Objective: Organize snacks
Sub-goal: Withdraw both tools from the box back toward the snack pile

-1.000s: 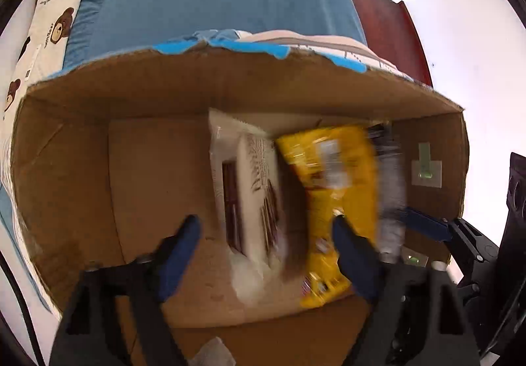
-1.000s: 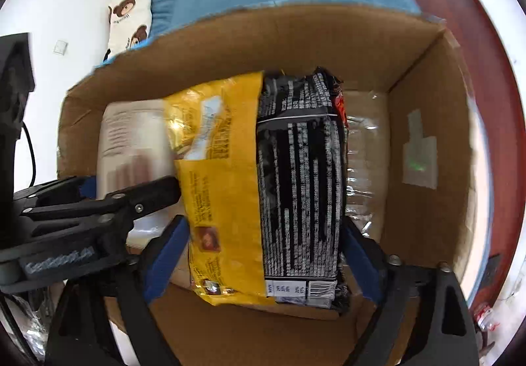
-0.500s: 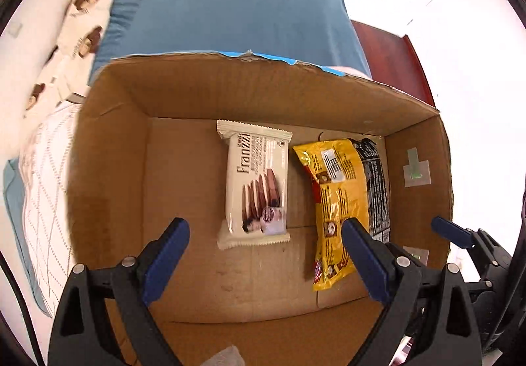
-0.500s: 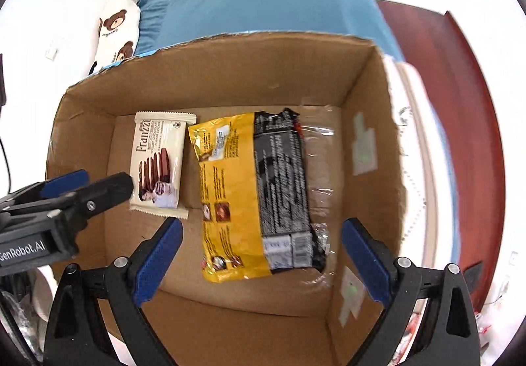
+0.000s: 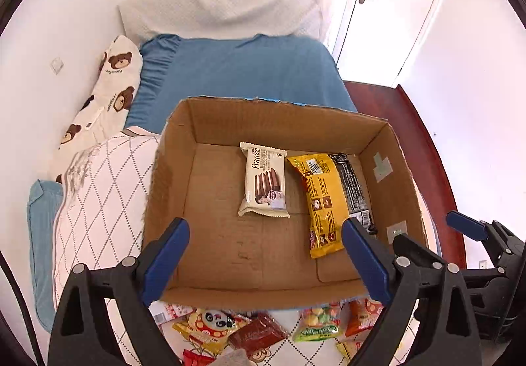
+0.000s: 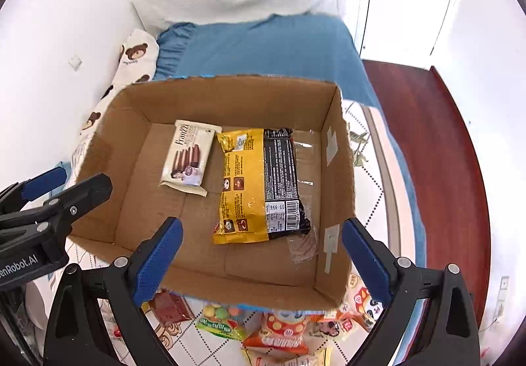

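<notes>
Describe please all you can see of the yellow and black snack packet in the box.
The yellow and black snack packet is a glossy plastic pouch, yellow on one half, black with a white barcode on the other. It lies flat on the floor of the cardboard box, toward the right wall, beside the cream wafer pack. Nothing grips it.

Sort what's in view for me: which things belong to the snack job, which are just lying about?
Job: cardboard box; cream wafer pack and yellow-and-black packet inside it; loose snacks in front of it; left gripper and right gripper, both open, empty.

Lying about: bear-print pillow; blue bedsheet; door.
</notes>
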`<state>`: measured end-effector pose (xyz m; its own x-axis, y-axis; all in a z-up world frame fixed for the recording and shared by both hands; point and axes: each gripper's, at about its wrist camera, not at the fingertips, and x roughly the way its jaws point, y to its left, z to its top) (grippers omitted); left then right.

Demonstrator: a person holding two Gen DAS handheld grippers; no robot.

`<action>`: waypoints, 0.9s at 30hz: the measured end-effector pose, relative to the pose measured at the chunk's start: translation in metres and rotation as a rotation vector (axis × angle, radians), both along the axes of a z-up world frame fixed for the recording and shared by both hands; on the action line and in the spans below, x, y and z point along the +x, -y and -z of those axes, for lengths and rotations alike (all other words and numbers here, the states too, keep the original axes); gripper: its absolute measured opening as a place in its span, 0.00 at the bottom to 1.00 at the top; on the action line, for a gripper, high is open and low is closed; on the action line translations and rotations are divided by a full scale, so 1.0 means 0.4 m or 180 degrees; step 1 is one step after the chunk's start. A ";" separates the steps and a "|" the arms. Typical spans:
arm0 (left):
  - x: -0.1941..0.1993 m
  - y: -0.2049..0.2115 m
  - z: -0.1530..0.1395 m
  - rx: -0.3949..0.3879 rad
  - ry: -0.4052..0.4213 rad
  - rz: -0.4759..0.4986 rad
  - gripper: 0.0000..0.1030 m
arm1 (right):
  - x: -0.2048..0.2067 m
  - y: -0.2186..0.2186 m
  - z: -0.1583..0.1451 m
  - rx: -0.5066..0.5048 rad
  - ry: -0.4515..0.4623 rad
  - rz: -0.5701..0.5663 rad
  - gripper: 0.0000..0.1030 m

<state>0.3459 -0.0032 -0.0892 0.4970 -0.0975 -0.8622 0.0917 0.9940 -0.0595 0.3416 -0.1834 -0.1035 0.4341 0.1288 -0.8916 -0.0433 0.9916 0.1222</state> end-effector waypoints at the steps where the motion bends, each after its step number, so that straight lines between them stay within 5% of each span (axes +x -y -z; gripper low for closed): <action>1: -0.015 -0.004 -0.010 -0.0030 0.0031 0.0019 0.92 | -0.019 0.001 -0.015 -0.0008 0.0045 0.0008 0.96; 7: -0.115 -0.022 -0.073 -0.0007 0.0349 0.0085 0.92 | -0.130 -0.022 -0.085 -0.0074 0.0293 0.0096 0.96; 16: -0.243 -0.078 -0.108 -0.0095 0.0395 0.0174 0.92 | -0.262 -0.029 -0.127 0.0072 0.0341 0.0315 0.96; 21: -0.294 -0.163 -0.013 -0.0112 0.0069 -0.0074 0.92 | -0.310 0.025 -0.025 0.0420 -0.0031 0.0610 0.97; 27: -0.332 -0.271 0.208 0.0109 -0.0688 -0.0424 0.92 | -0.338 0.115 0.186 0.0682 -0.0653 0.1069 0.97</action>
